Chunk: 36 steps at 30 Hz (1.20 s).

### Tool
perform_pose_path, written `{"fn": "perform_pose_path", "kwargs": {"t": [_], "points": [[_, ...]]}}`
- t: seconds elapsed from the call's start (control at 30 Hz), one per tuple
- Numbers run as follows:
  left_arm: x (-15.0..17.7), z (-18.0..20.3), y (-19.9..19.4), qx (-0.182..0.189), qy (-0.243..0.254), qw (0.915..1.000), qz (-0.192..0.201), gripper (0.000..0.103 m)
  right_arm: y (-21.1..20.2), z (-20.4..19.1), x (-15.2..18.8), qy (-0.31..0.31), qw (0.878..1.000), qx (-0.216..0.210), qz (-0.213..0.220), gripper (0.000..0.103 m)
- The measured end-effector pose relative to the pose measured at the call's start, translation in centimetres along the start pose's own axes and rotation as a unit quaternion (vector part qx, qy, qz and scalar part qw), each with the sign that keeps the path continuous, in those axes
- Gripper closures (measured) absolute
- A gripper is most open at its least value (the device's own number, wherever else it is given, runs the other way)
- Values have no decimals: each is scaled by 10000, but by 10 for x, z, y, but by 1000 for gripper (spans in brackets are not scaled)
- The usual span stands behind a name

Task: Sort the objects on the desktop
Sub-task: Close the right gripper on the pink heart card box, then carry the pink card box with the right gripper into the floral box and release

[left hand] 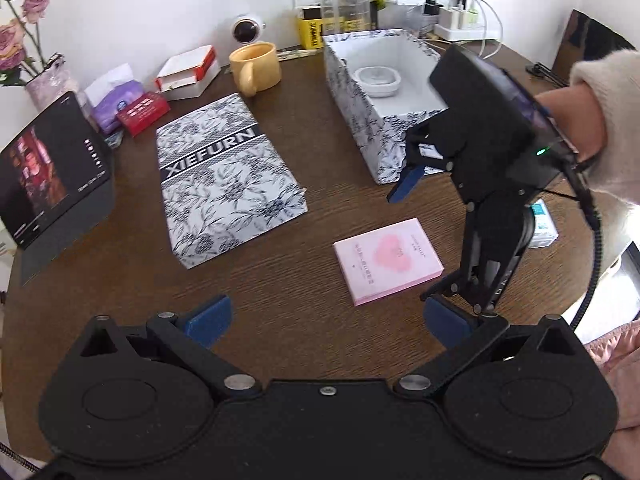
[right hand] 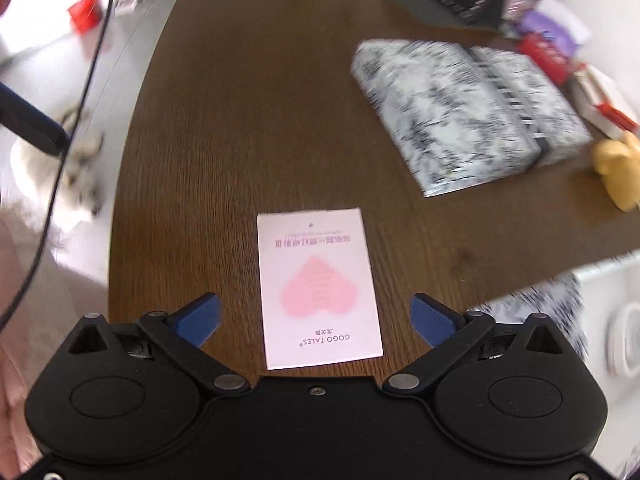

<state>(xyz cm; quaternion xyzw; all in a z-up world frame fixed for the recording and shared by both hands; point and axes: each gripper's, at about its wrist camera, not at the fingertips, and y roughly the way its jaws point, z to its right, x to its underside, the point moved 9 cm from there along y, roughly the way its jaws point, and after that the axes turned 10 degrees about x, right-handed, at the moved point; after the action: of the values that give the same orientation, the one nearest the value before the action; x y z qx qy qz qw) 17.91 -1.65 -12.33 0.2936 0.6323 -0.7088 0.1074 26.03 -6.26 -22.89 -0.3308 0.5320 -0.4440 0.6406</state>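
A flat pink box with a heart lies on the brown table. My right gripper hovers just above it, open, with a blue finger on either side of the box's near end and not touching it. It also shows in the left wrist view as the right gripper, held by a hand in a cream sleeve. My left gripper is open and empty, low over bare table to the left of the pink box. An open floral box holds a white round container. Its lid lies flat beside it.
A yellow mug, a white-and-red carton, a red pack and purple tissues line the back. A tablet stands at the left. A small blue-white box sits at the right edge.
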Motion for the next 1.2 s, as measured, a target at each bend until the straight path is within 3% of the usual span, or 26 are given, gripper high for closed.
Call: {"fn": "perform_pose_path", "kwargs": {"t": [0.3, 0.6, 0.67, 0.73, 1.2], "points": [[8, 3, 2, -68, -107, 9999, -66, 0, 16, -17, -4, -626, 9976, -202, -217, 15], [9, 4, 4, -89, -189, 9997, -109, 0, 20, -8, -4, -529, 9964, -484, -450, 19], [9, 4, 5, -82, -213, 9997, -118, 0, 20, -7, -2, -537, 9958, -558, -489, 22], [10, 4, 6, -70, -237, 9996, -131, 0, 16, -6, 0, -587, 9955, -582, -468, 34], [3, -4, 5, 10, -424, 9991, -62, 0, -24, 3, 25, -759, 9945, -687, -217, 34]]}}
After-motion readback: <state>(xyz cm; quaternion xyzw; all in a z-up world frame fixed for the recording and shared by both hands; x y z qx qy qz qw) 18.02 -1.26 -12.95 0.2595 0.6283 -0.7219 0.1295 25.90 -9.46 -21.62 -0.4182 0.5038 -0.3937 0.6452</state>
